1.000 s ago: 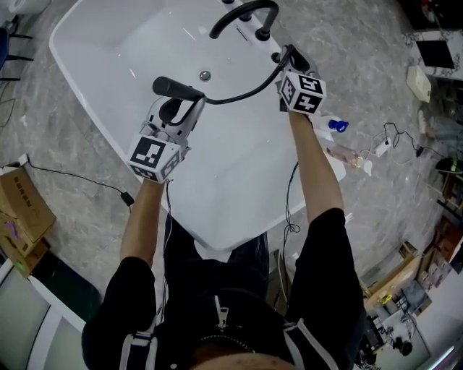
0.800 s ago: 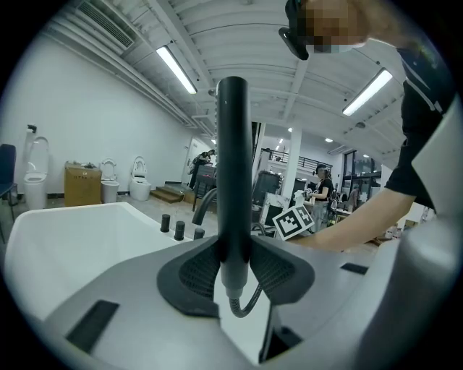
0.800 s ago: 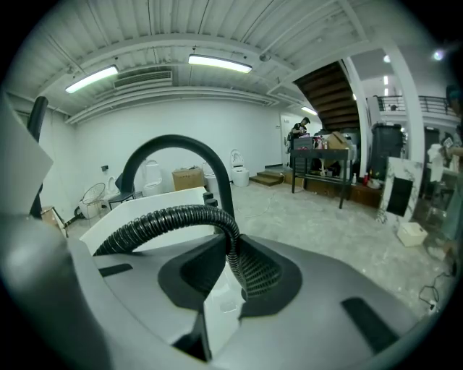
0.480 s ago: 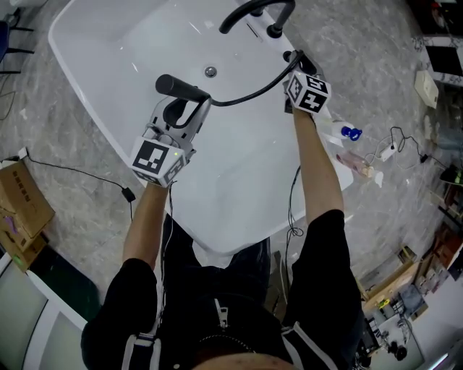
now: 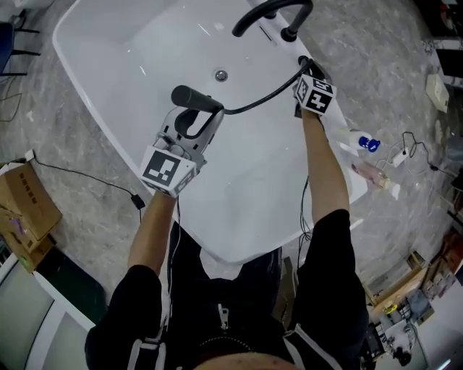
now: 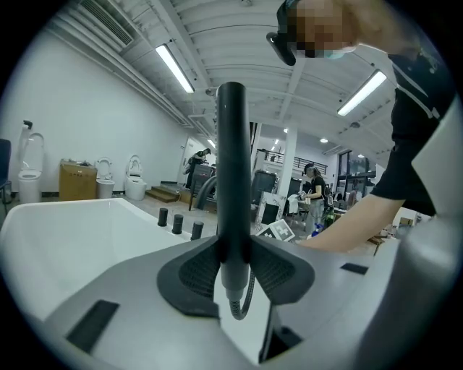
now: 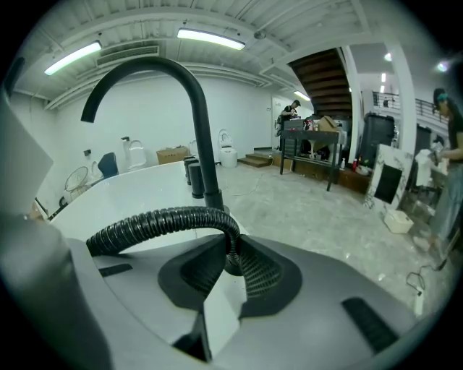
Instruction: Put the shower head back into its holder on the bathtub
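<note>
The black shower head (image 5: 185,95) hangs over the white bathtub (image 5: 108,65), and my left gripper (image 5: 195,114) is shut on its handle. In the left gripper view the handle (image 6: 231,166) stands upright between the pads of that gripper (image 6: 233,269). Its black ribbed hose (image 5: 264,96) runs right to my right gripper (image 5: 306,67), which is shut on it near the tub's rim, below the arched black faucet (image 5: 271,11). In the right gripper view the hose (image 7: 163,220) loops left out of the right gripper (image 7: 233,259). I cannot make out the holder.
Black knobs (image 7: 192,175) stand beside the faucet (image 7: 195,108). An overflow fitting (image 5: 221,75) sits in the tub wall. A blue-capped bottle (image 5: 365,142) lies by the tub's right rim. A cardboard box (image 5: 25,206) and a cable (image 5: 94,181) are on the floor at left.
My right gripper has sunk toward the tub's rim by the faucet, with the hose in it. The left gripper has kept its grip on the shower head and dropped slightly.
</note>
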